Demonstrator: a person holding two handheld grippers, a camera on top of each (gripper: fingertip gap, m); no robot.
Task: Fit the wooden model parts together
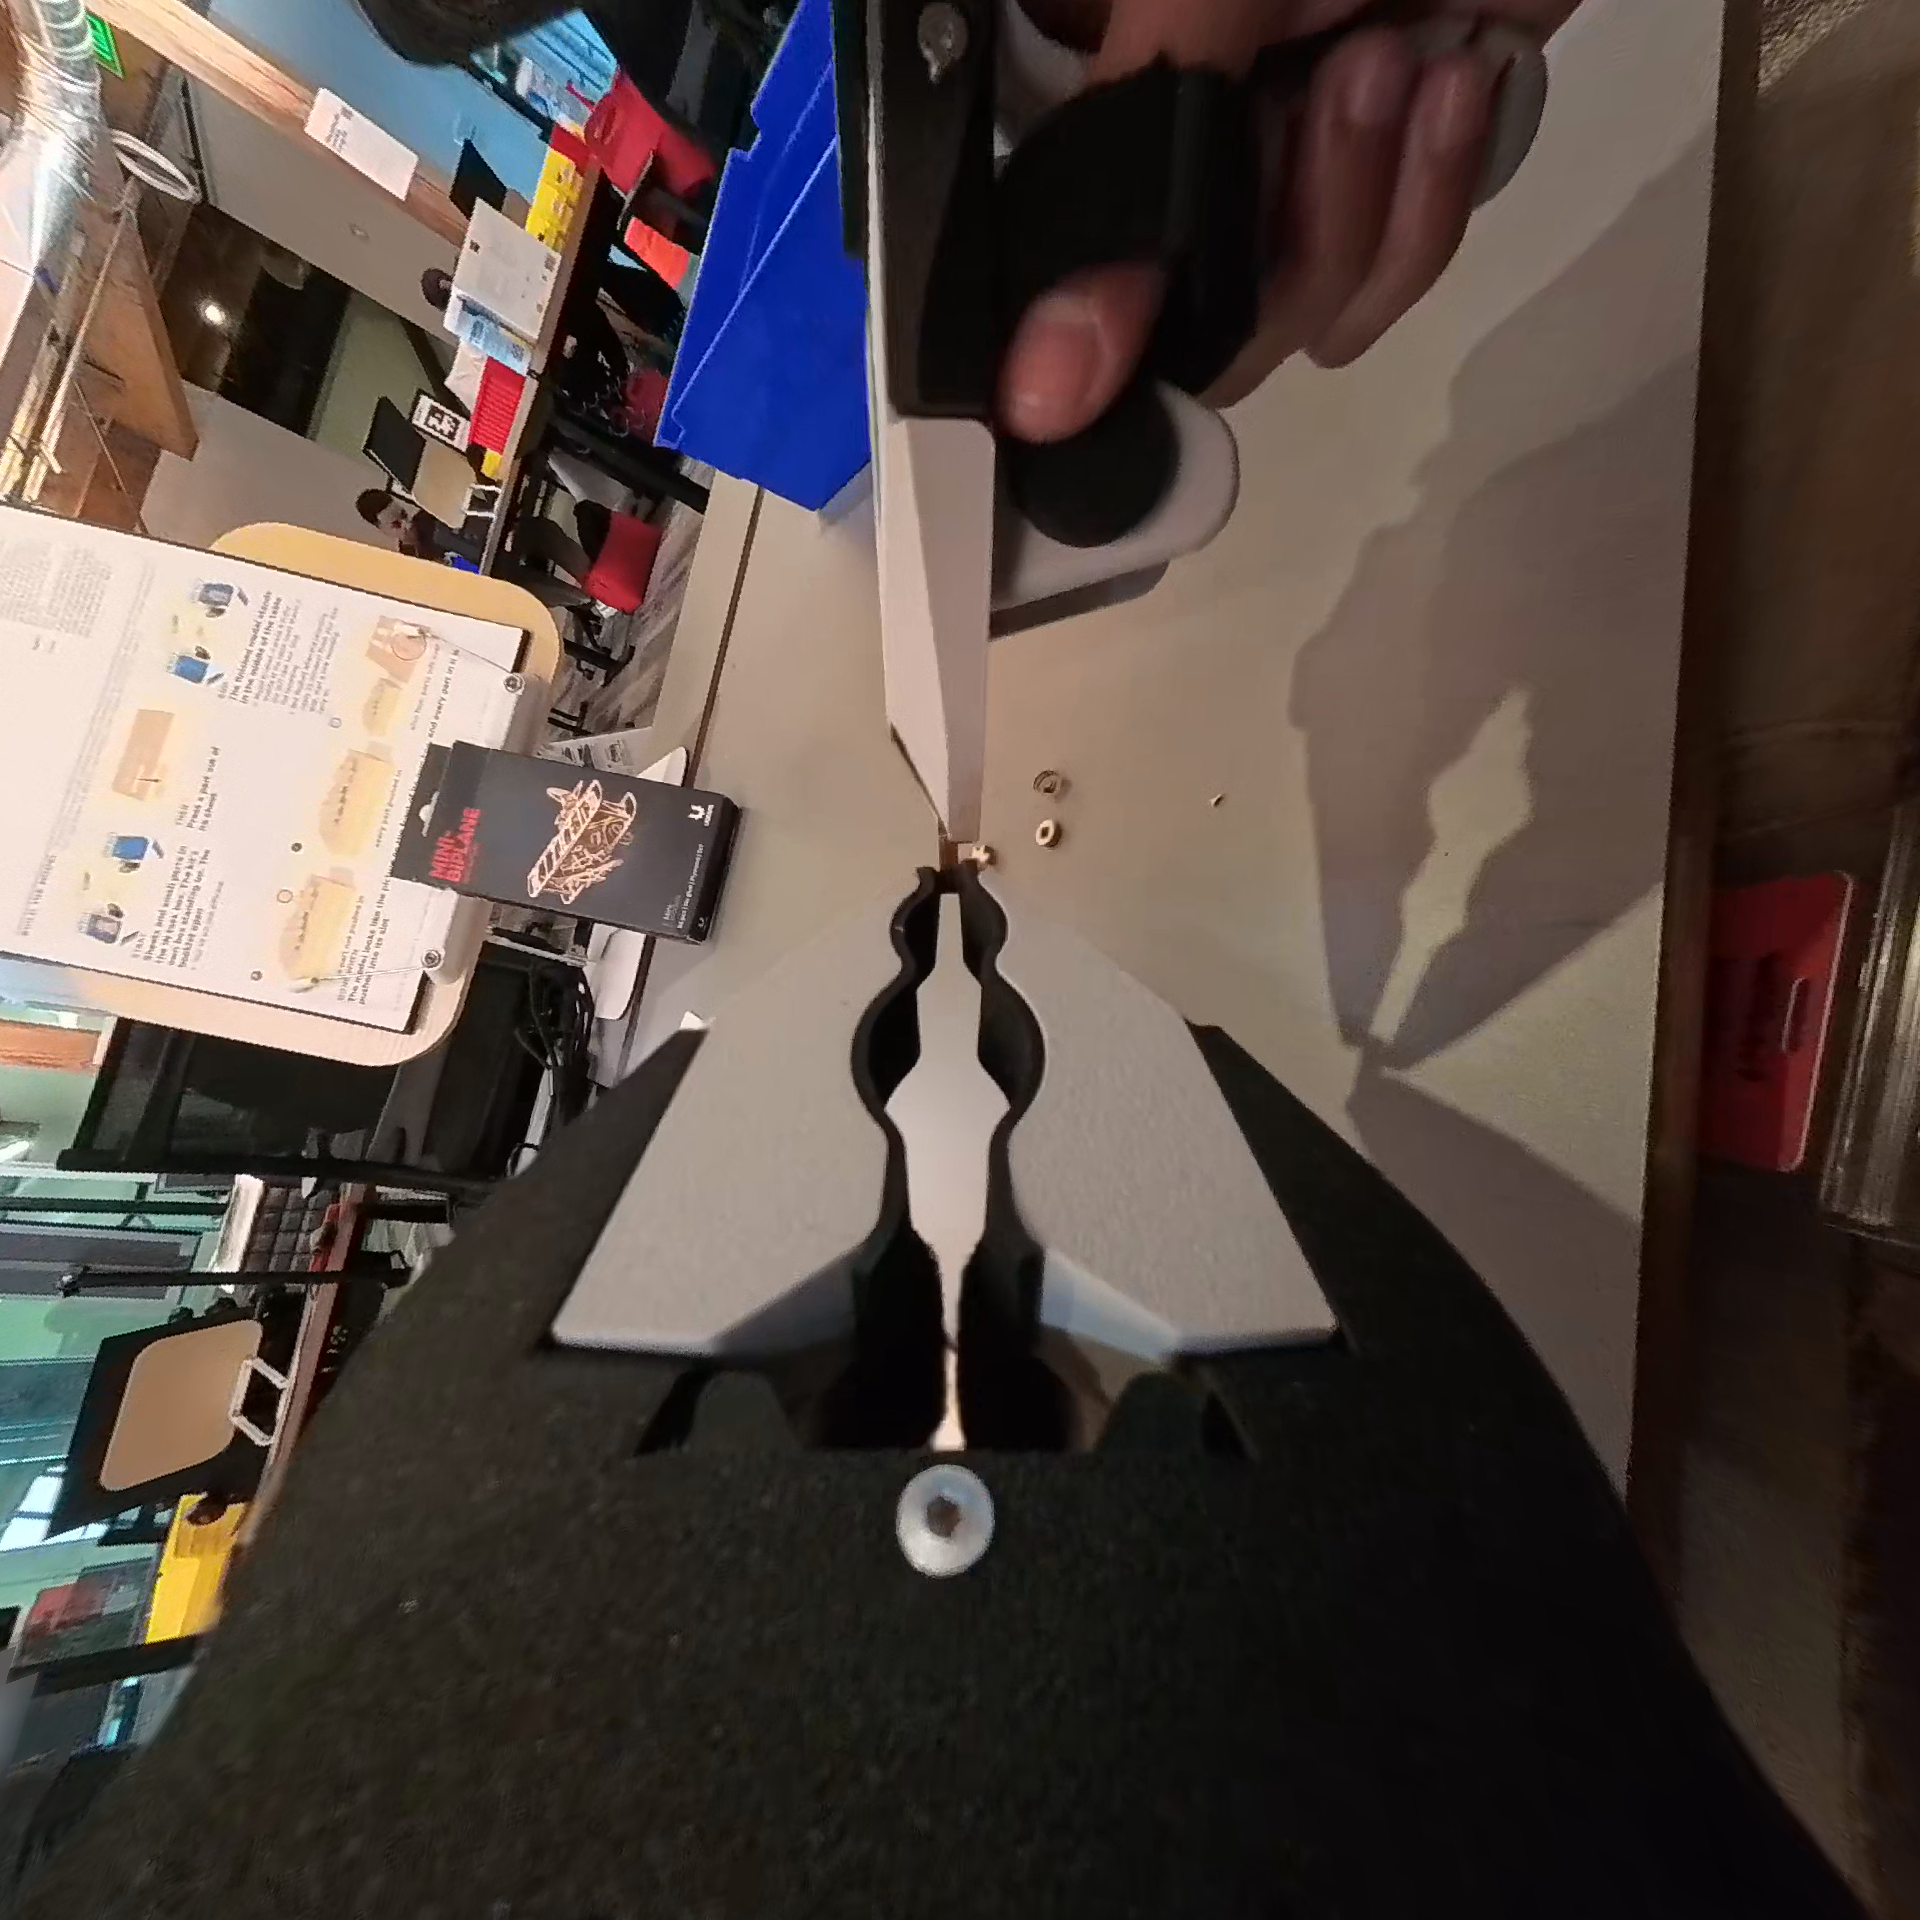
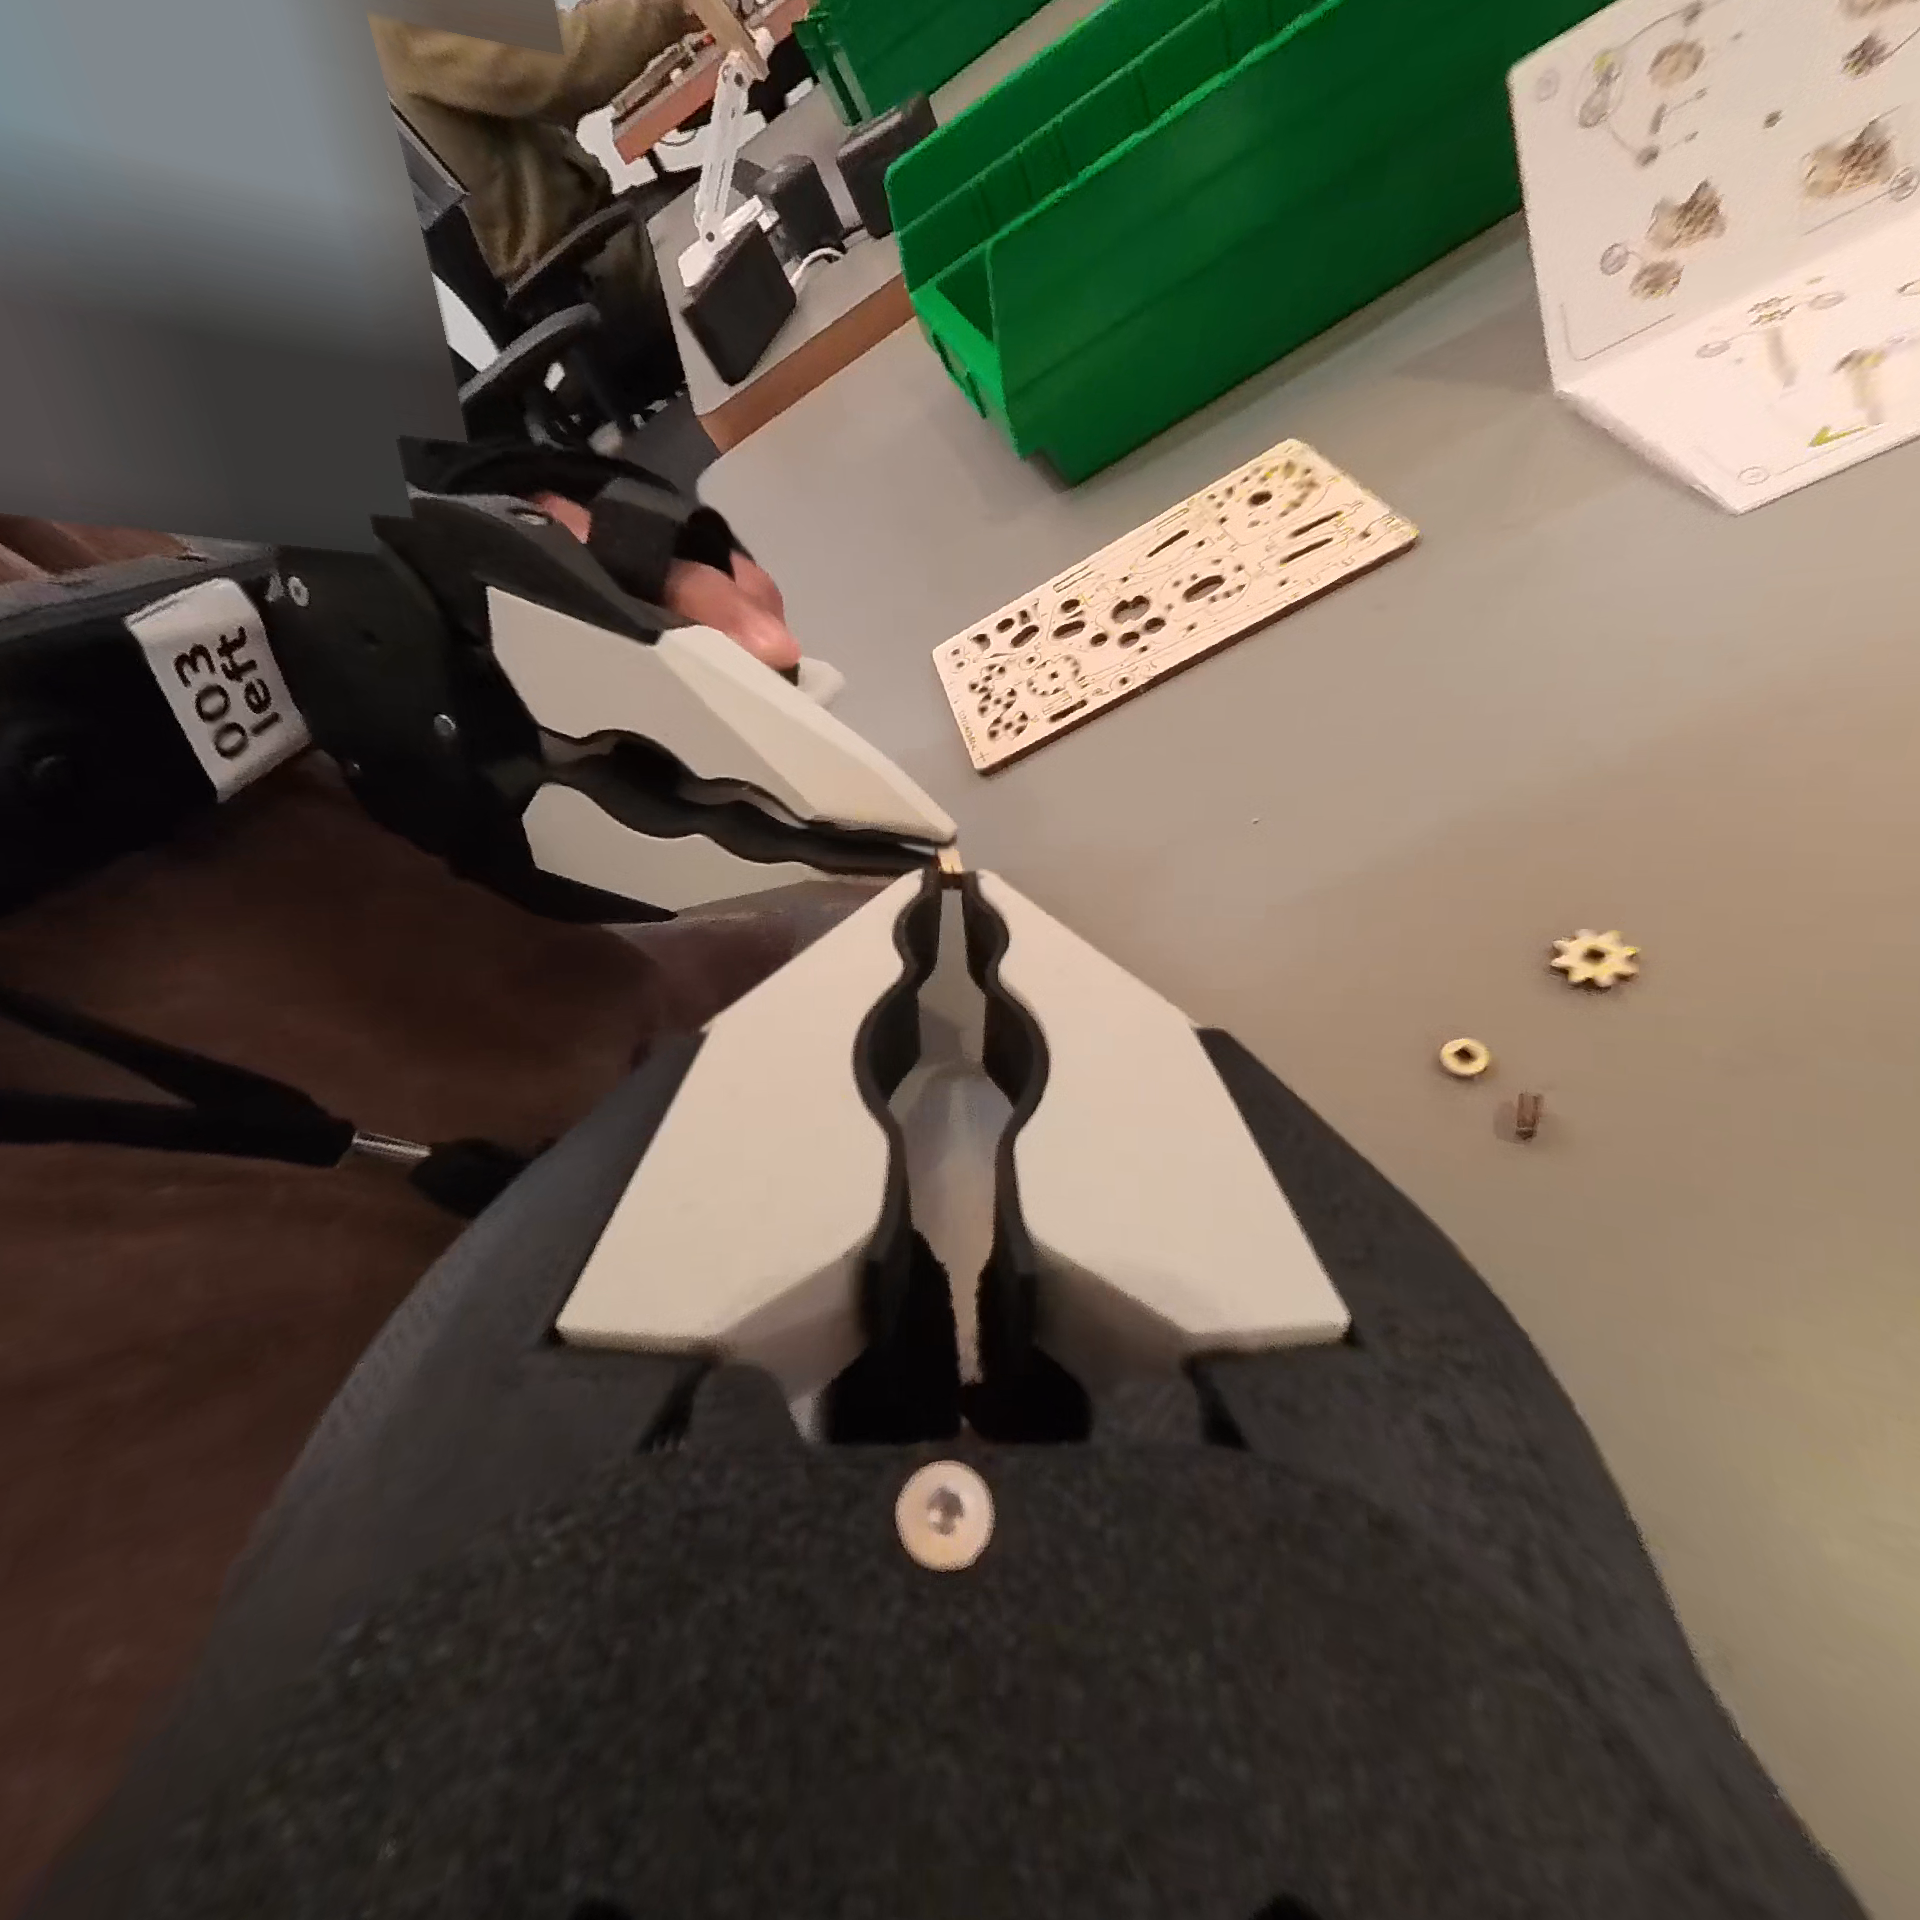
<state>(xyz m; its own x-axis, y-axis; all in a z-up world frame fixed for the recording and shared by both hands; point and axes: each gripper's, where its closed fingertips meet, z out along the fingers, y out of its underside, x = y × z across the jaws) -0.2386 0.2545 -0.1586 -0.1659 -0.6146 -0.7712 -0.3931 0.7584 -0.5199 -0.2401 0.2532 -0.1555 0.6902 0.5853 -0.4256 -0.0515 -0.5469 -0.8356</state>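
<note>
Two grippers tip to tip over a grey bench (image 2: 1351,831). Left gripper (image 1: 951,883), tilted sideways in its own view, jaws nearly closed and pinching a tiny pale wooden piece (image 1: 948,854) right at the tips. In the right wrist view, same gripper (image 2: 940,840) reaching in low from the left, gloved hand (image 2: 717,592) wrapped round the black handle, white label on the body. Right gripper (image 2: 948,883) also squeezed narrow, nipping a small wooden bit (image 2: 950,862) at the very tips; too small to tell whether the two bits touch or are already joined. From the left wrist view, right gripper (image 1: 961,831) coming down from the top, bare fingers (image 1: 1070,353) curled round its black grip.

Grippers themselves: matte black grainy bodies, smooth off-white wedge fingers, wavy black rubbery inner pads, silver screw in the middle.

Further right on the bench: flat laser-cut wooden sheet (image 2: 1174,603) full of punched-out holes, then a little wooden gear (image 2: 1595,958), a small ring (image 2: 1464,1057) and a short dark peg (image 2: 1524,1115), all loose and apart. Green plastic bins (image 2: 1143,260) behind the sheet, folded instruction sheet (image 2: 1714,260) far right.

Left wrist view: instruction board (image 1: 239,779), black model box (image 1: 571,852), blue bins (image 1: 779,312). Cluttered workshop behind, seated person at another desk.
</note>
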